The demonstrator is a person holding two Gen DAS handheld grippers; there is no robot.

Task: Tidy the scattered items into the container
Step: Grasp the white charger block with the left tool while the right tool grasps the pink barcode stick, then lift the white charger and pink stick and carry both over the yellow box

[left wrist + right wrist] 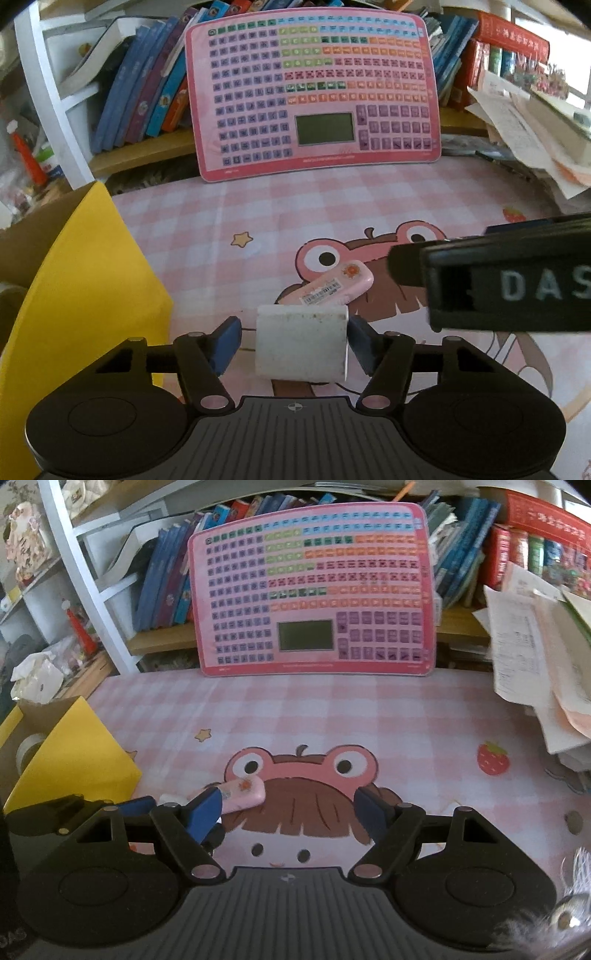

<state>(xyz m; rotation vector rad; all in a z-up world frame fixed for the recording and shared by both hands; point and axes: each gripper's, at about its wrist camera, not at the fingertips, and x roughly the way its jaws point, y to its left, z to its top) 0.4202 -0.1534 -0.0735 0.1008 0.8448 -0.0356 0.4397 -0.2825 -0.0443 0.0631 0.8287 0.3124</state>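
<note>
A white rectangular eraser-like block [301, 343] lies on the pink checked mat between the fingers of my left gripper [293, 343]; the jaws are open around it, the right pad close to it, the left pad apart. A pink flat item with a barcode label [332, 284] lies just beyond the block; it also shows in the right wrist view [243, 794]. The yellow cardboard box [92, 280] stands at the left, also in the right wrist view [74, 753]. My right gripper [290, 810] is open and empty above the mat, right of the pink item.
A pink keyboard-like learning board [317, 96] leans against a bookshelf at the back. A pile of papers and books [535, 657] lies at the right. The right gripper's black body [509, 284] crosses the left wrist view. A roll of tape [27, 749] lies inside the box.
</note>
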